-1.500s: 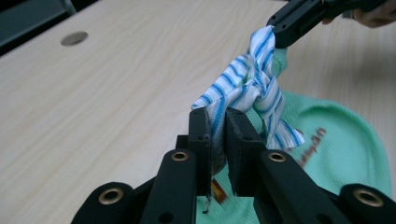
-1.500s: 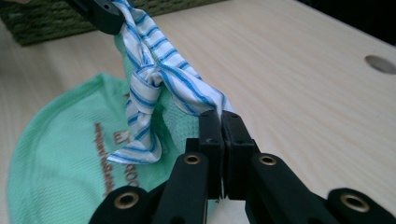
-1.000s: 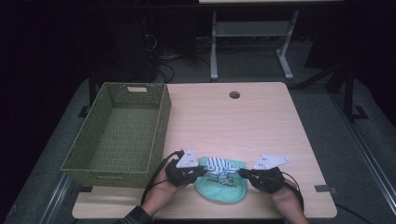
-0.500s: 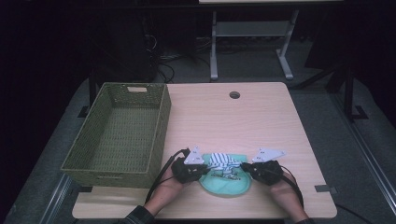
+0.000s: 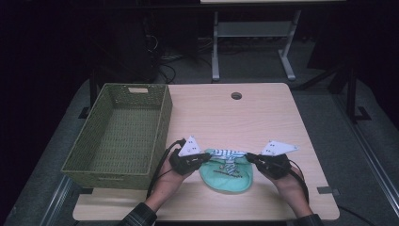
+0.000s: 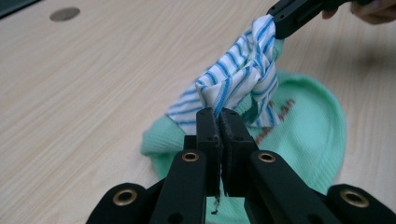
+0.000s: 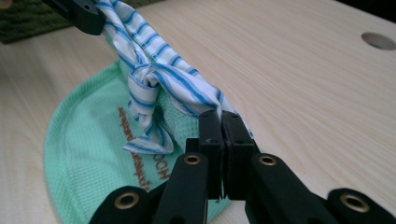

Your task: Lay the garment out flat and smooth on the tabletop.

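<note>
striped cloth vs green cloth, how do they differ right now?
The striped cloth is white with blue stripes; the green cloth is plain mint with brown lettering. The striped cloth is bunched and pinched at each end by the left gripper and right gripper; the green cloth lies spread flat on the table, rounded in outline. Both are soft fabric, overlapping.

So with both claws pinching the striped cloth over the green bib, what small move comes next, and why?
Probably lift both together: the left claw and right claw each clamp an end of the striped cloth, whose middle sags onto the green bib. The basket sits left.
</note>
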Motion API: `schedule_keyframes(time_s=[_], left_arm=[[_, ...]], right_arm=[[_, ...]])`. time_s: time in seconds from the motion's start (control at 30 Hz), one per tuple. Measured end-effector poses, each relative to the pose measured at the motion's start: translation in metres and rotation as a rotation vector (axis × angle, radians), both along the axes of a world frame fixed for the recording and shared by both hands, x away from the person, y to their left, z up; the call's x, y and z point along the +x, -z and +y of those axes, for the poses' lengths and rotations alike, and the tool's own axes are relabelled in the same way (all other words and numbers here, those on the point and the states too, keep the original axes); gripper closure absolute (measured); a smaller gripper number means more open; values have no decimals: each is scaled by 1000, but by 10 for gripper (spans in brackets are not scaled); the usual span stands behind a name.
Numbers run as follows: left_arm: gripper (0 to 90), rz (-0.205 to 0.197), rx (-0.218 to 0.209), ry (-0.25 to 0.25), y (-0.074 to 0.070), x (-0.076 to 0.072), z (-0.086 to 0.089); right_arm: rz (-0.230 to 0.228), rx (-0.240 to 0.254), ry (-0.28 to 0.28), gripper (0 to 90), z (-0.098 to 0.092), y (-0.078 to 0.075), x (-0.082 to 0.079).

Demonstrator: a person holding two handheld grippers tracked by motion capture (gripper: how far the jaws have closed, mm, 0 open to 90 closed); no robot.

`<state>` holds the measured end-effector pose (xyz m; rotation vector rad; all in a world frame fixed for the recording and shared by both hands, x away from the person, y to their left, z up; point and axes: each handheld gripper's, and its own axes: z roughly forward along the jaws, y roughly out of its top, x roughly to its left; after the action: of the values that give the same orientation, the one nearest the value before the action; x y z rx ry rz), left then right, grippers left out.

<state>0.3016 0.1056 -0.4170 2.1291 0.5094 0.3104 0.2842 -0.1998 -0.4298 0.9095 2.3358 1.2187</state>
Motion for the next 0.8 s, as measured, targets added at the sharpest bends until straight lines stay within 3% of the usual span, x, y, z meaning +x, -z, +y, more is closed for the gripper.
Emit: schedule_keyframes(time_s=[0.13,0.33,0.5,0.6,0.67,0.8], left_arm=[[863,7,2,10,-2,-8,4],[805,70,14,45,5,-22,13],[636,111,-5,69,4,-30,17],[578,122,-26,76,2,-33,19],[590,115,-30,79,0,-33,20],[704,115,-31,63,-2,-24,18]], right_arm=[[-26,11,-24,872,0,-7,-13],[11,51,-88,830,3,-4,-29],[73,78,-157,727,5,2,-43],[84,110,-174,694,1,-2,-47],[87,141,-174,708,-3,-4,-48],[86,164,-153,768,-8,-8,-42]])
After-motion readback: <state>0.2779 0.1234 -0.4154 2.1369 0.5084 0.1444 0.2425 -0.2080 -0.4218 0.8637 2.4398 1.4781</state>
